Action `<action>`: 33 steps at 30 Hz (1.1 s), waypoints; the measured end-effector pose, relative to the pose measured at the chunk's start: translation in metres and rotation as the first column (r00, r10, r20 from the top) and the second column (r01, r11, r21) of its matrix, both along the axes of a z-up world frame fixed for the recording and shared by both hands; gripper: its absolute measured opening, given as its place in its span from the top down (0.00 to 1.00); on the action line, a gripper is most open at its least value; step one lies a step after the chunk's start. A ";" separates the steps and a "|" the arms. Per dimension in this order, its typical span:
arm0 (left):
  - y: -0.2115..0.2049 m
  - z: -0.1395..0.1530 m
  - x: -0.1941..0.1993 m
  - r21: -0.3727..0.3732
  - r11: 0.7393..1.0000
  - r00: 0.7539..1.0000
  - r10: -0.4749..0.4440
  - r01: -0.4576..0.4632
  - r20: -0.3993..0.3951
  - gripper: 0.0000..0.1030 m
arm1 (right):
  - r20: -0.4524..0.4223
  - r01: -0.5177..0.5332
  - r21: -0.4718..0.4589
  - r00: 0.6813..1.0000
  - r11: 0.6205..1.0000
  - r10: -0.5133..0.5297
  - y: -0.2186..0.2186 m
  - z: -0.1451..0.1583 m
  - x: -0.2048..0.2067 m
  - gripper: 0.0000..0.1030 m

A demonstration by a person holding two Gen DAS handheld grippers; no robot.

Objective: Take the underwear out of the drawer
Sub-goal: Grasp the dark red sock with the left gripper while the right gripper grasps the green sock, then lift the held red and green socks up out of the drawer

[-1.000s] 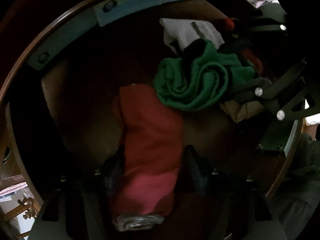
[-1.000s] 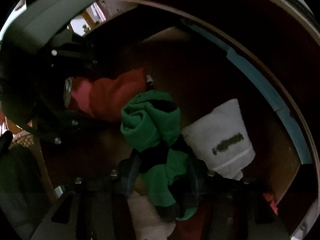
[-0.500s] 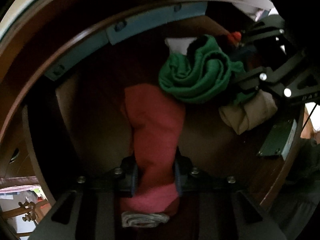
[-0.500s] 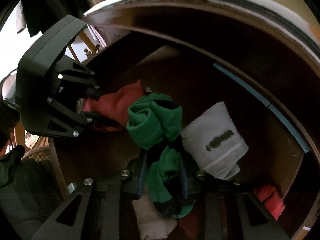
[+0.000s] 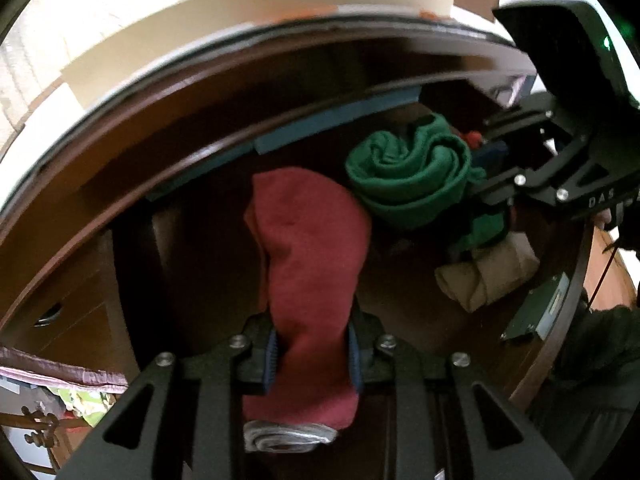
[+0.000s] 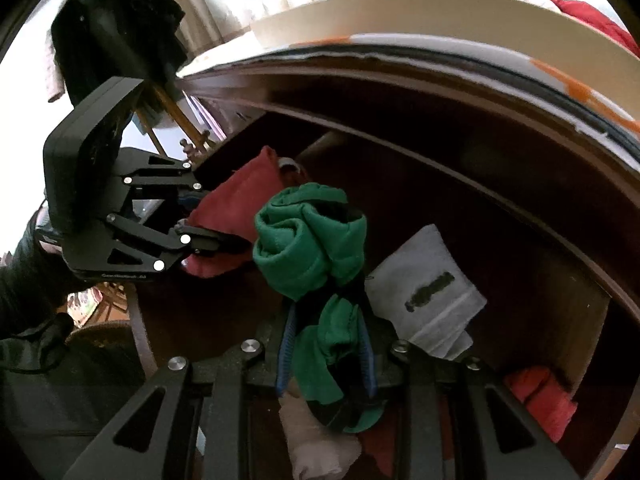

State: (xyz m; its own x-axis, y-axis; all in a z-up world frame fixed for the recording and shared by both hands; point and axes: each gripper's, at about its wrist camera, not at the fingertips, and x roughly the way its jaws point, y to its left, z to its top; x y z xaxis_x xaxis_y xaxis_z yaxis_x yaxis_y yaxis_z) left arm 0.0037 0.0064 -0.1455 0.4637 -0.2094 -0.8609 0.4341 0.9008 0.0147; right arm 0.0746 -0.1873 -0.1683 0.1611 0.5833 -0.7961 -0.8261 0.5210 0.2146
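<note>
A dark wooden drawer (image 5: pixel 224 148) stands pulled out below both grippers. My left gripper (image 5: pixel 313 356) is shut on a rolled red underwear (image 5: pixel 308 264), which hangs lifted above the drawer floor. In the right wrist view the left gripper (image 6: pixel 208 220) appears at the left, clamping the same red underwear (image 6: pixel 236 196). My right gripper (image 6: pixel 326 356) is shut on a rolled green underwear with black trim (image 6: pixel 312 248), also raised. That green roll (image 5: pixel 408 176) shows in the left wrist view beside the right gripper (image 5: pixel 492 184).
In the drawer lie a folded white garment with a dark mark (image 6: pixel 428 300), a beige roll (image 5: pixel 488 276), and another red piece (image 6: pixel 540 396) at the right corner. A cream-edged top board (image 6: pixel 400 20) overhangs the drawer. A person's dark sleeve (image 6: pixel 36 300) is at left.
Both grippers closed on their rolls and rose with them. The views tilted up, so the drawer's back edge and the bright room above came into sight.
</note>
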 end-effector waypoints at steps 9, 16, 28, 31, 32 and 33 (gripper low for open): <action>0.020 0.016 -0.007 -0.053 0.998 0.995 0.050 -0.046 0.090 0.76 | 0.017 -0.018 0.089 1.000 0.996 0.016 0.003 0.005 -0.004 0.71; 0.046 0.031 -0.013 -0.098 0.991 0.982 0.109 -0.095 0.151 0.76 | 0.040 -0.002 0.130 0.999 0.991 -0.003 -0.021 0.015 -0.009 0.71; 0.047 0.033 -0.015 -0.154 0.975 0.956 0.191 -0.159 0.222 0.76 | 0.092 -0.008 0.171 0.996 0.985 -0.008 -0.026 0.021 -0.015 0.71; 0.050 0.034 -0.018 -0.168 0.971 0.949 0.206 -0.169 0.239 0.76 | 0.095 -0.006 0.178 0.995 0.984 -0.011 -0.029 0.022 -0.013 0.71; 0.051 0.034 -0.018 -0.171 0.970 0.948 0.209 -0.171 0.241 0.76 | 0.097 -0.005 0.179 0.995 0.984 -0.013 -0.030 0.022 -0.015 0.71; 0.051 0.035 -0.019 -0.175 0.969 0.945 0.214 -0.174 0.248 0.76 | 0.099 -0.004 0.182 0.995 0.983 -0.014 -0.031 0.022 -0.015 0.71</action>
State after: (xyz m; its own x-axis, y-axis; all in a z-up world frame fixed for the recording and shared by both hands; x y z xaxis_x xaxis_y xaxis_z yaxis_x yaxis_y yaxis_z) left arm -0.0158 0.0576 -0.1106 0.7137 -0.2091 -0.6685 0.2496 0.9677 -0.0361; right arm 0.0594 -0.2180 -0.1460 0.2376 0.7155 -0.6569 -0.8456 0.4852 0.2227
